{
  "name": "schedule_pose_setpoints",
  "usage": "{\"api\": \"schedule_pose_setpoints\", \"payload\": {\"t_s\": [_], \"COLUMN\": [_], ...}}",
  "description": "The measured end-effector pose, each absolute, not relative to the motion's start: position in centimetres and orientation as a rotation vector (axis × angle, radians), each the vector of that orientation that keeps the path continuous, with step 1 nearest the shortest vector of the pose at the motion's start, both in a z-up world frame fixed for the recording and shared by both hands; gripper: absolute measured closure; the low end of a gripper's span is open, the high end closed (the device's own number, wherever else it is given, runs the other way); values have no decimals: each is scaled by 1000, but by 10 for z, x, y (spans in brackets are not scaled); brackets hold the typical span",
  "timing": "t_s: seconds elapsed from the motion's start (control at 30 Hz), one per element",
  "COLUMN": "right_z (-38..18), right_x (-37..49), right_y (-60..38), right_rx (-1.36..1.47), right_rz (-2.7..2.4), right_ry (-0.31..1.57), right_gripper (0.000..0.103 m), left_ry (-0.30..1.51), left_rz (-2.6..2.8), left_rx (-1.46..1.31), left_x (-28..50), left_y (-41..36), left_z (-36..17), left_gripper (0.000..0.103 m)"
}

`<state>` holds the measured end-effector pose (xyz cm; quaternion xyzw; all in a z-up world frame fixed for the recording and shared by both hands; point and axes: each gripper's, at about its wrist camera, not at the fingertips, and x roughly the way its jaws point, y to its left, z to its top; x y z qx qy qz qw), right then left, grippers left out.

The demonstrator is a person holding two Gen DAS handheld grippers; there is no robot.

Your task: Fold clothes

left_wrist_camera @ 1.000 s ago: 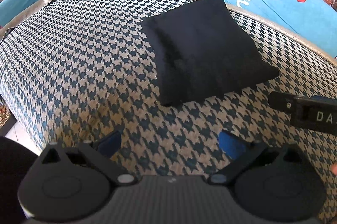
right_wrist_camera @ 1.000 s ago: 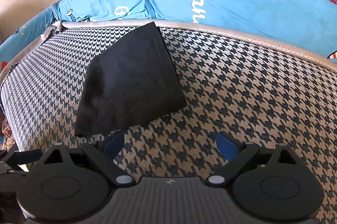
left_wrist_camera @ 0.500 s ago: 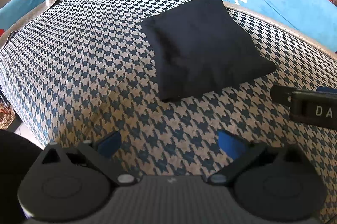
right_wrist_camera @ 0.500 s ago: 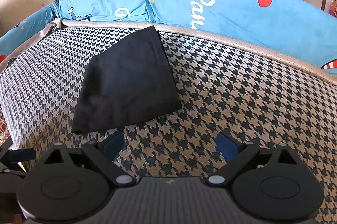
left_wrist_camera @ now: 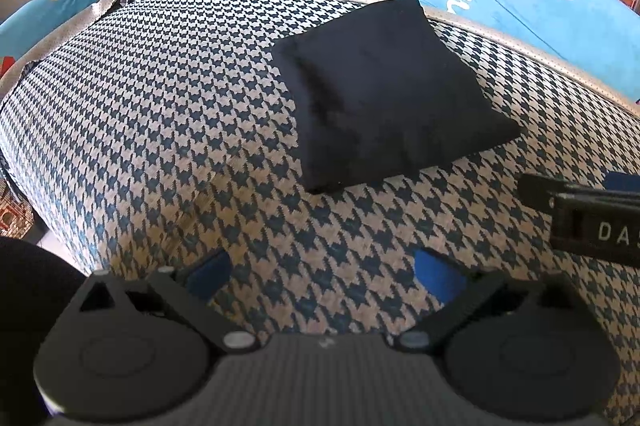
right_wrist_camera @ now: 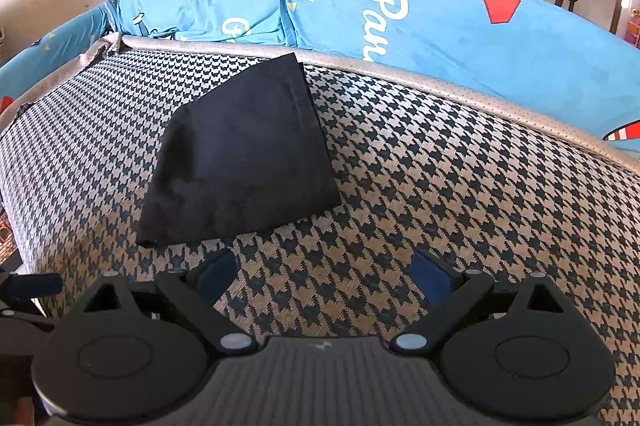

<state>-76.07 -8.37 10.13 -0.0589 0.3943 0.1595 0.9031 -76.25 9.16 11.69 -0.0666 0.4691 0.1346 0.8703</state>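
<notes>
The black cloth (left_wrist_camera: 392,94) lies folded into a compact squarish packet on the houndstooth cushion (left_wrist_camera: 160,114), toward the far edge, its far corner touching the pale piping (right_wrist_camera: 440,82) that borders the blue cover (right_wrist_camera: 460,22). Both grippers sit nearer than it and clear of it. The left gripper (left_wrist_camera: 322,268) has its fingers spread with nothing between them, and the right gripper (right_wrist_camera: 324,272) is likewise spread and empty, over bare cushion just right of the packet's near edge. In the left view the right gripper's side shows at the right edge.

The fold looks about done, so the step in hand is probably checking and letting the packet rest (or one last halving, if a smaller bundle is wanted). To do that well, approach low and level, and pinch only at a corner where all layers meet. The near left corner (right_wrist_camera: 146,240) looks slightly loose, and grabbing one ply there would pull the stack open. Carry both corners across together and set them down before releasing. The soft cushion gives, so press lightly.
</notes>
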Motion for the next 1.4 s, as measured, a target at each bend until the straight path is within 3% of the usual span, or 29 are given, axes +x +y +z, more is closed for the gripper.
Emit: {"api": "schedule_pose_setpoints", "payload": {"t_s": [1.4], "right_z": [107], "right_x": [-777], "right_y": [-100], "right_rx": [-140], "right_rz": [331], "right_ry": [794], "right_gripper": [8], "left_ry": [929], "left_rz": [296], "left_rx": [-85], "left_x": [-773], "left_y": [76], "left_z": [128], "left_gripper": [0]}}
